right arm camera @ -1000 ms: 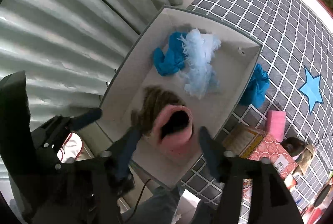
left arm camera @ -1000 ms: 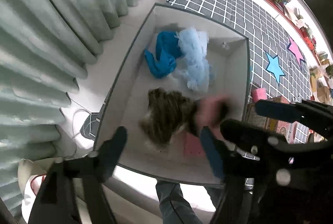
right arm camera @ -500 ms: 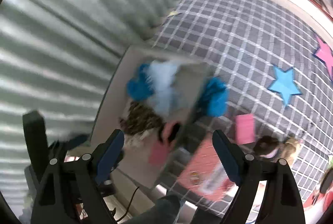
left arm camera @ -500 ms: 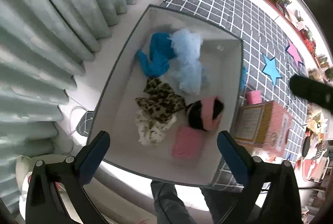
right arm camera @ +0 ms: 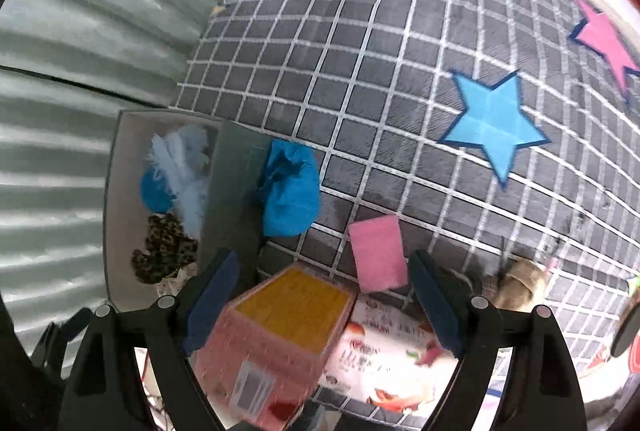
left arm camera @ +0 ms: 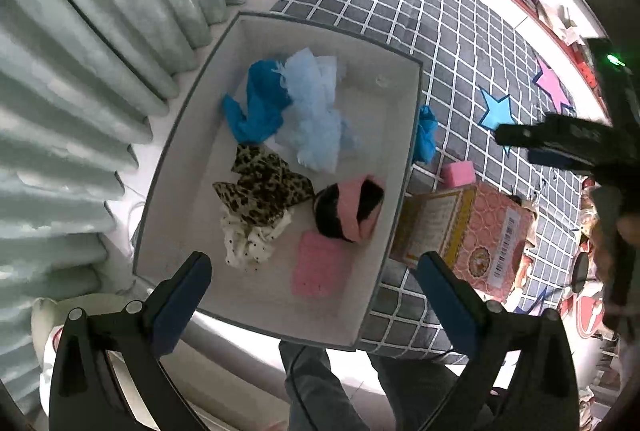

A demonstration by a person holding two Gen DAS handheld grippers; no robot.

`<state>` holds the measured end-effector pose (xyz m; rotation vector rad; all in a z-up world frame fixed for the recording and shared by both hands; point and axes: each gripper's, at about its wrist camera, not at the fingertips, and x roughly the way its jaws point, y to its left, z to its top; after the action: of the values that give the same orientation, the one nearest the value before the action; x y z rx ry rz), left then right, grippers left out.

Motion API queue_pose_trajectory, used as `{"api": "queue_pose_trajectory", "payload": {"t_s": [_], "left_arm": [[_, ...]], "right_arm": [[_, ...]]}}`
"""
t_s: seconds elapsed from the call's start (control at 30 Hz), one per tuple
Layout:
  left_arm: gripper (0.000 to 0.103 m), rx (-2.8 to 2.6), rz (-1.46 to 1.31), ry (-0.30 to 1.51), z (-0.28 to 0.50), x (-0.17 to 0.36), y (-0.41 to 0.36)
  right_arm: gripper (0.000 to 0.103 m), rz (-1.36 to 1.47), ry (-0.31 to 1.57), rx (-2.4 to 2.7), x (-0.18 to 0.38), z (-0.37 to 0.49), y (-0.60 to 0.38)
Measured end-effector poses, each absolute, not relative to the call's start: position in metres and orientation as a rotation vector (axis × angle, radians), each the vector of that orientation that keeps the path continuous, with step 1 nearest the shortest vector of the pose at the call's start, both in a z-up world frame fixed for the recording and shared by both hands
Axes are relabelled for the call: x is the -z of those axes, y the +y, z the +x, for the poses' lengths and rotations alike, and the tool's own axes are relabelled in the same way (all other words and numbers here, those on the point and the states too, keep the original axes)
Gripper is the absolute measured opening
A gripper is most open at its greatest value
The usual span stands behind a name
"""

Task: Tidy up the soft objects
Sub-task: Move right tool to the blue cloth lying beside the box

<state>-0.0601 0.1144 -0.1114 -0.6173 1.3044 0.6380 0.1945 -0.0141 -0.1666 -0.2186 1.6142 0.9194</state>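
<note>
The left gripper (left arm camera: 314,285) hung spread wide with nothing between its jaws, which had just been opening, pointing down over the near end of the white box (left arm camera: 404,167). Just beyond its fingers lay a flat pink pad (left arm camera: 320,265), and touching that a pink and black bundle (left arm camera: 350,205). Beside the bundle sat a leopard-print cloth (left arm camera: 260,187) on a spotted white cloth (left arm camera: 248,243), and further in a pale blue fluffy piece (left arm camera: 316,123) rested against a blue cloth (left arm camera: 258,105). The right gripper (right arm camera: 320,301) was also spread and empty, its jaws likewise having just been opening, over the grey checked rug (right arm camera: 360,51) outside the box. Below it stood a pink carton (right arm camera: 272,343). Between its fingers, further out, a pink sponge (right arm camera: 378,251) lay on the rug, and a crumpled blue cloth (right arm camera: 290,189) lay just beside the box wall. A blue star (right arm camera: 492,123) and a pink star (right arm camera: 608,39) marked the rug beyond, and a grey curtain (right arm camera: 80,43) hung behind the box.
</note>
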Motion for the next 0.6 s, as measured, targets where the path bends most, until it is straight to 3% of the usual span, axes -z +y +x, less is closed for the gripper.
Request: {"api": "queue_pose_trajectory", "payload": {"t_s": [0.37,0.43,0.53,0.57,0.6], "left_arm": [[0.103,-0.73,-0.665,1.369,-0.053,0.114,0.093],[0.103,-0.741,-0.667,1.38,-0.049,0.114,0.089],[0.103,-0.751,-0.667,1.394,-0.042,0.114,0.084],[0.103,-0.752,-0.666,1.398,-0.039,0.113,0.083],[0.103,-0.755,-0.662,1.4,-0.036,0.113,0.082]], "right_arm": [[0.088,-0.243,1.806,-1.111,0.251,0.201,0.044],[0.077,-0.229,1.831,-1.141,0.263,0.2,0.048],[0.046,-0.24,1.844,-1.183,0.275,0.197,0.052],[0.031,-0.244,1.844,-1.193,0.276,0.196,0.053],[0.03,-0.243,1.837,-1.196,0.277,0.197,0.051]]}}
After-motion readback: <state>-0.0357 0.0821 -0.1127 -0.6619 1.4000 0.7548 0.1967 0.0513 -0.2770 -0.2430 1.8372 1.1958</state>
